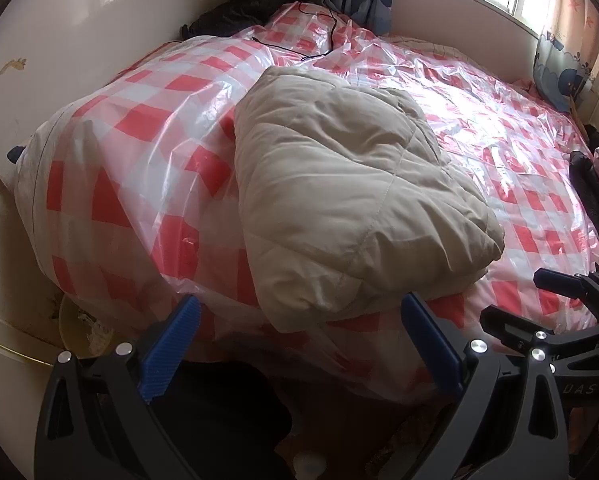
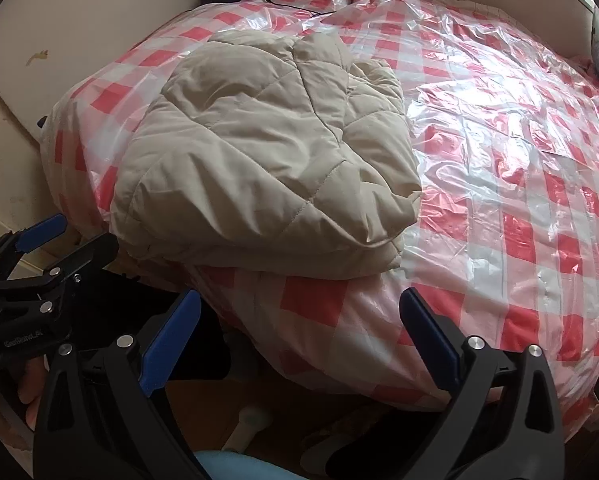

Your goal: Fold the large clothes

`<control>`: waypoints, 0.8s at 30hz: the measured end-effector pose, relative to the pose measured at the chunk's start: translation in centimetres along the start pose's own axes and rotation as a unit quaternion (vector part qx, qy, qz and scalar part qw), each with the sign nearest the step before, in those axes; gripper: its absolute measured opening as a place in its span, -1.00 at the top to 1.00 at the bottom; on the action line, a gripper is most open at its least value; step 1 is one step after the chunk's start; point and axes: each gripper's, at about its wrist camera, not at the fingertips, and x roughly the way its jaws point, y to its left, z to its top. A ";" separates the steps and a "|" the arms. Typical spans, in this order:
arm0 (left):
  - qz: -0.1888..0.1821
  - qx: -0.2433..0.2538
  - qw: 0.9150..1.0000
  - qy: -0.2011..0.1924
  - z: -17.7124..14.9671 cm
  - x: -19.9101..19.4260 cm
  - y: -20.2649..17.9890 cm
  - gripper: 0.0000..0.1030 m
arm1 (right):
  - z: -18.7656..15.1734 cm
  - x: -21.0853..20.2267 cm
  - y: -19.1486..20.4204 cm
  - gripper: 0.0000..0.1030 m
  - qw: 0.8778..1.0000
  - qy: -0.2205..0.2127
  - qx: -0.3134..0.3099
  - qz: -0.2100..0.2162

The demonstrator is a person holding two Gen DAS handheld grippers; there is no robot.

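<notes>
Beige quilted coat lies folded at the near left of the bed; both the left claw and right claw gape wide and empty; press the bundle flat, squaring the edges.

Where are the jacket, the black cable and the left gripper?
jacket [image 1: 339,192]: left wrist view, middle of its folded quilted top.
black cable [image 1: 333,20]: left wrist view, stretch lying on the plastic sheet near the far corner.
left gripper [image 1: 299,344]: left wrist view, midway between its blue fingertips, open.
</notes>
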 end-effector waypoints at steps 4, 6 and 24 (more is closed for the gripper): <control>0.001 -0.003 1.000 0.001 0.0 -0.2 -0.1 -0.87 | -0.1 0.0 0.0 -0.86 1.000 0.002 -0.001 -0.007; 0.002 -0.003 1.000 0.003 0.0 -0.2 -0.2 -0.87 | -0.1 0.0 -0.1 -0.86 1.000 0.004 0.000 -0.007; 0.005 -0.001 1.000 0.018 0.0 -0.1 -0.4 -0.87 | 0.0 -0.5 0.4 -0.86 1.000 0.015 -0.013 -0.022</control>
